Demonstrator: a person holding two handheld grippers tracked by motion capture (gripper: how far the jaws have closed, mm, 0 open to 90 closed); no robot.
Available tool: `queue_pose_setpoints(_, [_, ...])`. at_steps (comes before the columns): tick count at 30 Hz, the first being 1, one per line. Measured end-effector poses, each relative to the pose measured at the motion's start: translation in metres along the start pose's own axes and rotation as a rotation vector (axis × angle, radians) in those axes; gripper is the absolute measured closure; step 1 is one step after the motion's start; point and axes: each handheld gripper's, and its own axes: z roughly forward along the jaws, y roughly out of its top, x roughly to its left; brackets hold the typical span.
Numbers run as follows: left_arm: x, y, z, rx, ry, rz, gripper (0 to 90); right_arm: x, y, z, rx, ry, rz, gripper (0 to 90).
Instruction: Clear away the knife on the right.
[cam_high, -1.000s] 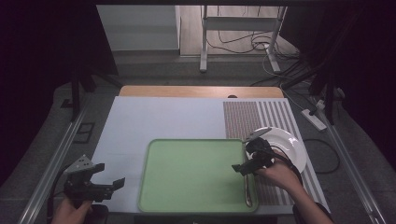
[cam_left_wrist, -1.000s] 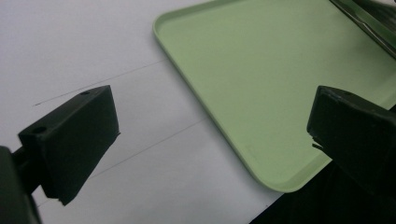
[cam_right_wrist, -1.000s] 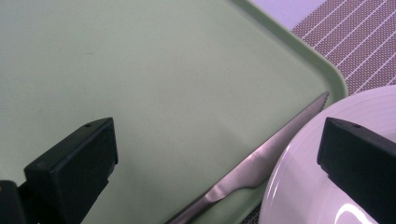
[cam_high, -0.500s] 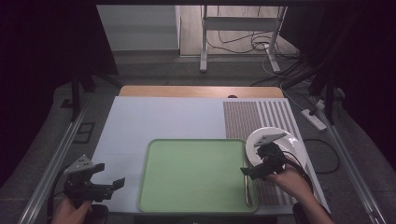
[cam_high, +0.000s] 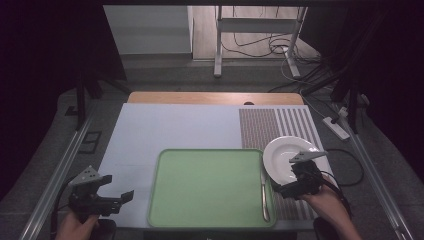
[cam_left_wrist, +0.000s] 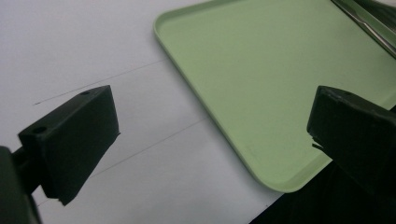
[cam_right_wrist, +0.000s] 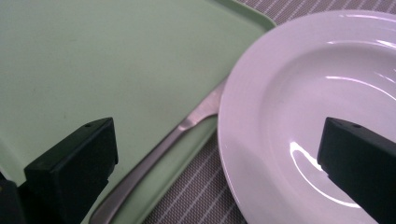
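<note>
- The slim, polished metal knife (cam_high: 263, 196) is lying lengthwise along the right inner edge of the flat, rounded-corner, pale green plastic tray (cam_high: 210, 187); in the right gripper view the knife (cam_right_wrist: 159, 151) is resting against the tray's raised rim (cam_right_wrist: 154, 186).
- The tray is sitting at the near middle of the smooth white table surface (cam_high: 170, 130).
- The round, glossy white ceramic plate (cam_high: 290, 159) is sitting just right of the tray on the grey striped woven mat (cam_high: 277, 125); its rim (cam_right_wrist: 243, 140) is overhanging the tray's edge.
- The right gripper (cam_high: 292, 186) is hovering at the plate's near edge, its black block-shaped jaws standing wide apart and gripping nothing; the person's right hand (cam_high: 325, 202) is holding it.
- The left gripper (cam_high: 117, 192) is hanging off the tray's near left corner (cam_left_wrist: 280, 179), jaws likewise spread and empty; the person's left hand (cam_high: 75, 227) is holding it.
</note>
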Motion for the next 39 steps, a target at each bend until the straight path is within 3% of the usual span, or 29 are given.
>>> queue_pose_setpoints(6, [0.000, 0.000, 0.000, -0.001, 0.001, 0.000, 2.0, -0.003, -0.010, -0.006, -0.008, -0.016, 0.028, 0.0])
queue_pose_setpoints(8, [0.000, 0.000, 0.000, 0.003, 0.001, 0.001, 2.0, -0.004, -0.010, -0.010, -0.033, -0.020, 0.039, 0.0])
queue_pose_setpoints(22, [0.000, 0.000, 0.000, 0.002, -0.001, -0.004, 2.0, -0.005, -0.013, -0.013, -0.039, -0.030, 0.037, 0.0])
queue_pose_setpoints(24, [0.000, 0.000, 0.001, 0.003, 0.000, -0.006, 2.0, -0.009, -0.023, -0.030, -0.072, -0.063, 0.072, 0.0])
queue_pose_setpoints(33, [0.001, 0.000, 0.000, 0.001, -0.004, -0.002, 2.0, -0.009, -0.023, -0.030, -0.072, -0.063, 0.072, 0.0])
queue_pose_setpoints(34, [0.001, 0.000, 0.000, 0.001, -0.004, -0.001, 2.0, -0.012, -0.037, -0.046, -0.080, -0.084, 0.113, 0.0])
queue_pose_setpoints(39, [0.000, 0.000, 0.000, -0.001, -0.003, 0.001, 2.0, -0.011, -0.041, -0.050, -0.076, -0.093, 0.117, 0.0])
